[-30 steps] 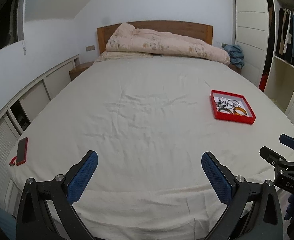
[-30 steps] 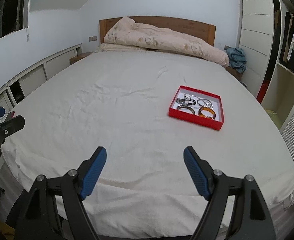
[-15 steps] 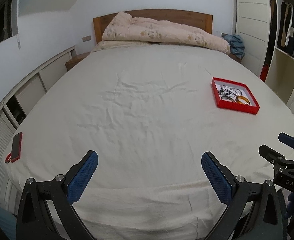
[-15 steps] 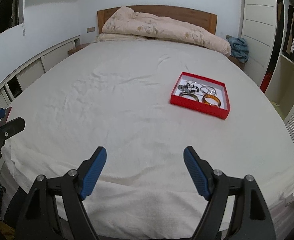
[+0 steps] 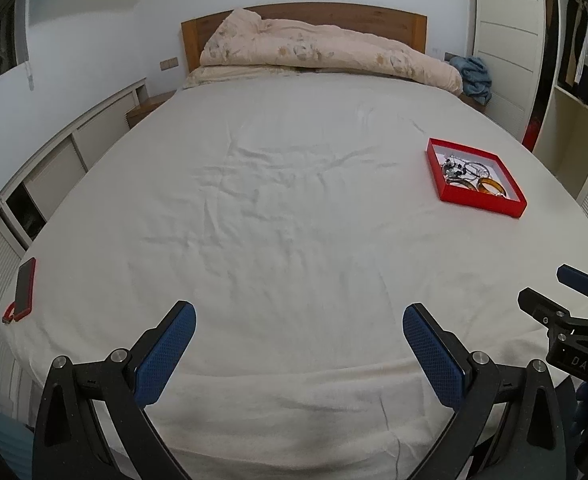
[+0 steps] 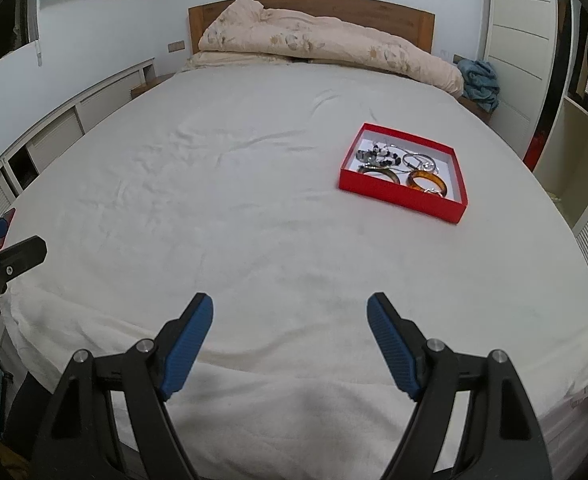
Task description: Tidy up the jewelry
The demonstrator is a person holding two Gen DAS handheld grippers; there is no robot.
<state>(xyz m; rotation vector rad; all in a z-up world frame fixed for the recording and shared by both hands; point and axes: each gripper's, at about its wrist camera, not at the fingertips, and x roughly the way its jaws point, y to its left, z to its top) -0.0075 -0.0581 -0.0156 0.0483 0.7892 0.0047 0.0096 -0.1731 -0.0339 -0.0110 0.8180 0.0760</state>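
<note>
Jewelry gathered in the shallow red cardboard tray on the white-sheeted bed; both claws spread, empty.

Left wrist view: the left claw hangs at the bed's foot, well short of the tray. Right wrist view: the right claw likewise; amber bangles, beads and chains lie jumbled inside, none on the sheet, so this fits sorting either pending or finished.

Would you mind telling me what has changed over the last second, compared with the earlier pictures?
Both cameras have edged forward over the bed, so the red tray of jewelry looks slightly larger in the right wrist view. Nothing was taken hold of or let go: the left gripper and right gripper stay open and empty. The tray and the red phone lie where they were.
</note>
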